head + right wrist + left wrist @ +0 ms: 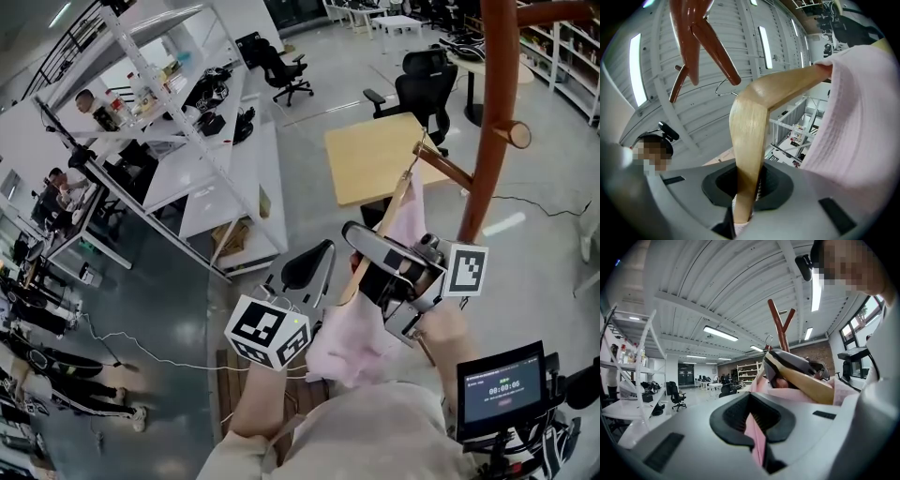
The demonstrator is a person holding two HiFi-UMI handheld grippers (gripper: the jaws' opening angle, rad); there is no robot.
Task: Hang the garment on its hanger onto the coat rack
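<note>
A wooden hanger (387, 223) carries a pink garment (361, 337), held up beside the brown coat rack (497, 112). The hanger's metal hook (416, 152) is close to a slanted peg (442, 169); whether it rests on the peg I cannot tell. My right gripper (745, 197) is shut on the hanger's arm (750, 140), with the garment (853, 122) draped to the right and the rack's pegs (693, 42) above. My left gripper (757, 427) is shut on a fold of the pink cloth (756, 439), just below the right gripper (797, 366).
A wooden table (380, 155) and a black office chair (422, 89) stand behind the rack. White shelving (187, 141) runs along the left. A small screen on a stand (502, 386) is at my lower right. People sit at the far left.
</note>
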